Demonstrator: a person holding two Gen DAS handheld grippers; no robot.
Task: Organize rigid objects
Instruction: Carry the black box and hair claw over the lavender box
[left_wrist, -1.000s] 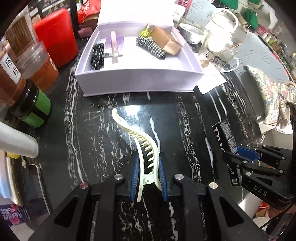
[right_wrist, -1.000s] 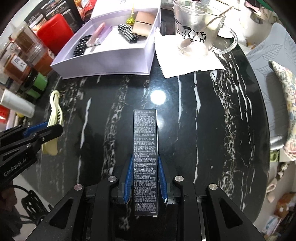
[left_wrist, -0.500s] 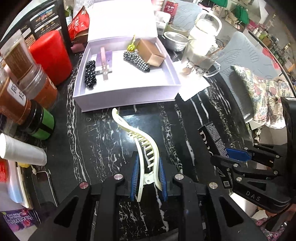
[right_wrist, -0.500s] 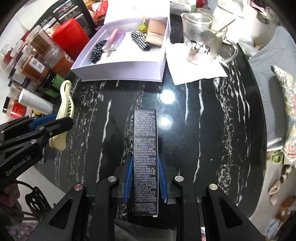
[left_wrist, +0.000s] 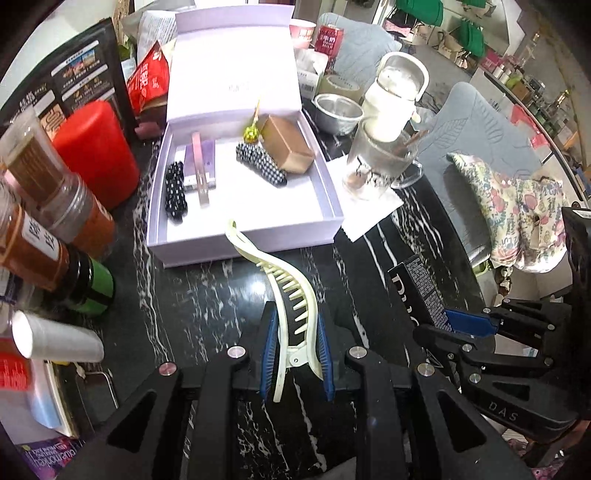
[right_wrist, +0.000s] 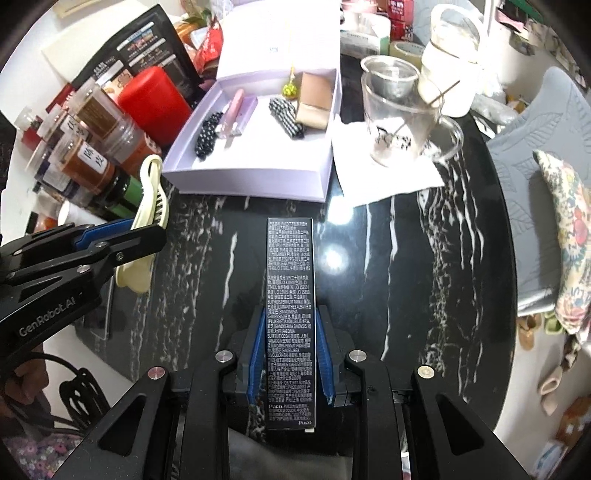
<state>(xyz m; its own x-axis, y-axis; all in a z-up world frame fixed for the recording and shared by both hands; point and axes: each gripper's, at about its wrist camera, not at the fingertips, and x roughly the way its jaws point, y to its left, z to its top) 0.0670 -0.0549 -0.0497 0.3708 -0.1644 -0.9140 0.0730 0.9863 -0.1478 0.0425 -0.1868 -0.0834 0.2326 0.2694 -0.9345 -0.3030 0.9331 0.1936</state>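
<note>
My left gripper (left_wrist: 295, 321) is shut on a cream hair clip (left_wrist: 284, 280), held above the black marble table (left_wrist: 184, 302); the clip's tip points toward the open lilac box (left_wrist: 243, 240). My right gripper (right_wrist: 290, 314) is shut on a long black carton (right_wrist: 290, 314) printed with white text, also lifted off the table. Each gripper shows in the other's view: the right one (left_wrist: 443, 325) with its black carton (left_wrist: 417, 284), the left one (right_wrist: 122, 236) with the cream clip (right_wrist: 149, 192). Inside the box lie two black beaded clips, a pink stick, and a tan small box (left_wrist: 288, 147).
Spice jars (left_wrist: 44, 206), a red canister (left_wrist: 92, 147) and a green-banded bottle (left_wrist: 92, 288) crowd the left edge. A glass mug (right_wrist: 399, 114) on a white napkin stands right of the box. A chair with a floral cushion (left_wrist: 517, 206) sits beyond the table's right rim.
Both grippers have risen with their objects still held; the table and lilac box look smaller and farther below, and more of the surroundings shows.
</note>
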